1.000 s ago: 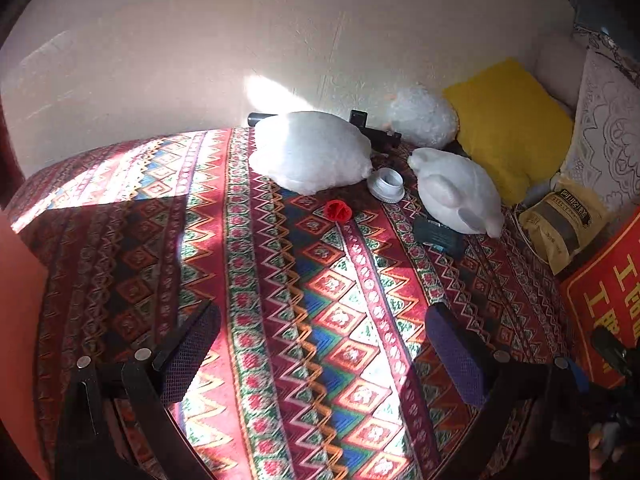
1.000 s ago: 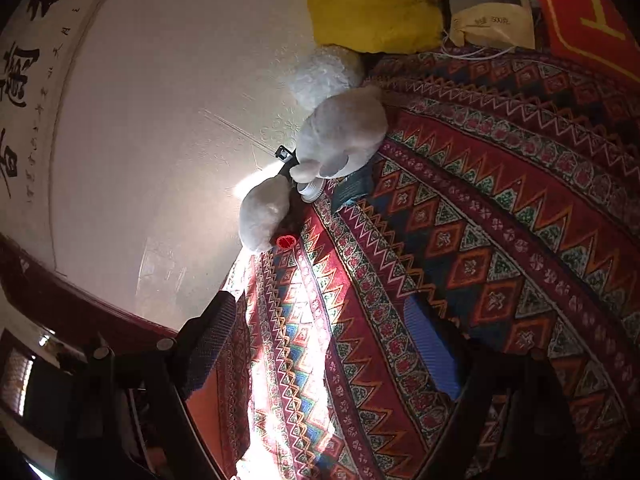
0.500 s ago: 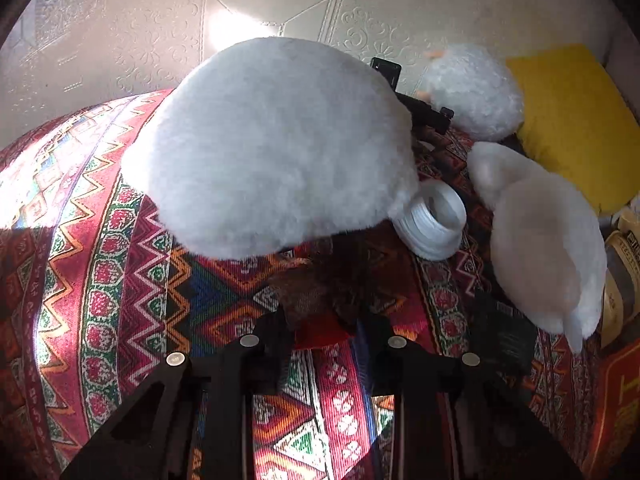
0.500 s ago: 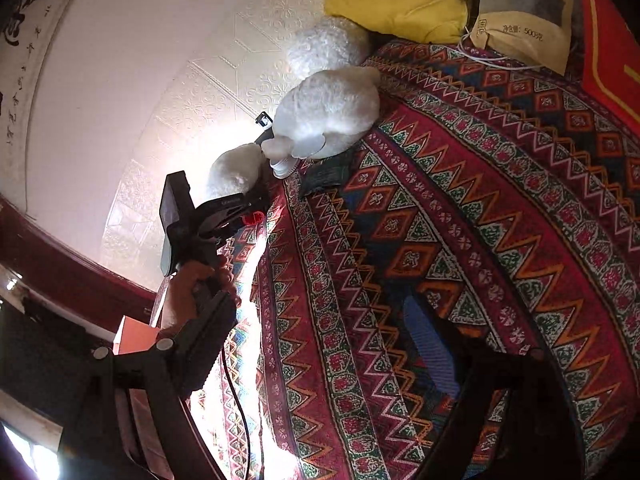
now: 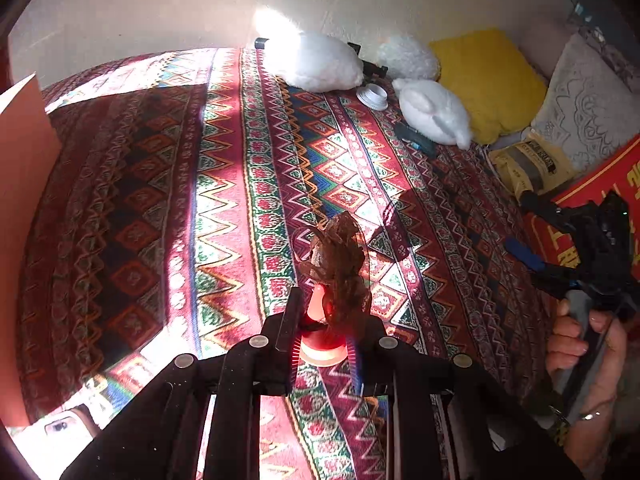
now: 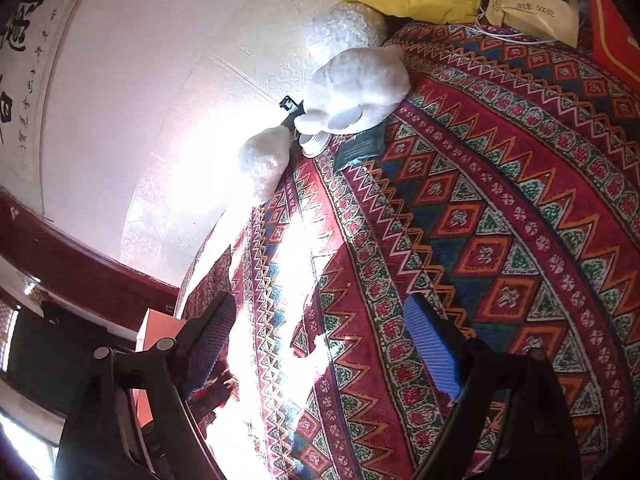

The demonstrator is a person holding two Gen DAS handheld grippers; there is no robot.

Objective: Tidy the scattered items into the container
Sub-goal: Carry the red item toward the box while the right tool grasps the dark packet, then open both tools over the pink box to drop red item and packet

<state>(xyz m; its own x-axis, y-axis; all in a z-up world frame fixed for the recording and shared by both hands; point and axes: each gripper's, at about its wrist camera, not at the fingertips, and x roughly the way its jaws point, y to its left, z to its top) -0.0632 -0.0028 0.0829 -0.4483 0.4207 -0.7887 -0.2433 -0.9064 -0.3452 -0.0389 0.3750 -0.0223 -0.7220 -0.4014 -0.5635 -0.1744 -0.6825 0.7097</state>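
My left gripper (image 5: 323,322) is shut on a small red pot with a brown dried plant (image 5: 338,268) and holds it above the patterned blanket (image 5: 224,208). An orange box (image 5: 22,216), the container, stands at the left edge; it also shows in the right wrist view (image 6: 160,330). My right gripper (image 6: 320,344) is open and empty above the blanket; it shows in the left wrist view (image 5: 560,236) at the right, held by a hand. A white cup (image 5: 373,96), a dark flat item (image 5: 414,138) and white plush toys (image 5: 316,62) lie at the far side.
A yellow cushion (image 5: 488,80), a lace pillow (image 5: 588,100), a tan bag (image 5: 532,166) and a red board (image 5: 600,184) line the right side. A wall (image 5: 160,4) runs behind the bed. A black tube (image 5: 262,43) lies by the wall.
My left gripper closed on the red pot plant near the plush toys, lifted it and drew back toward the near side. The right gripper stayed open and shifted little.
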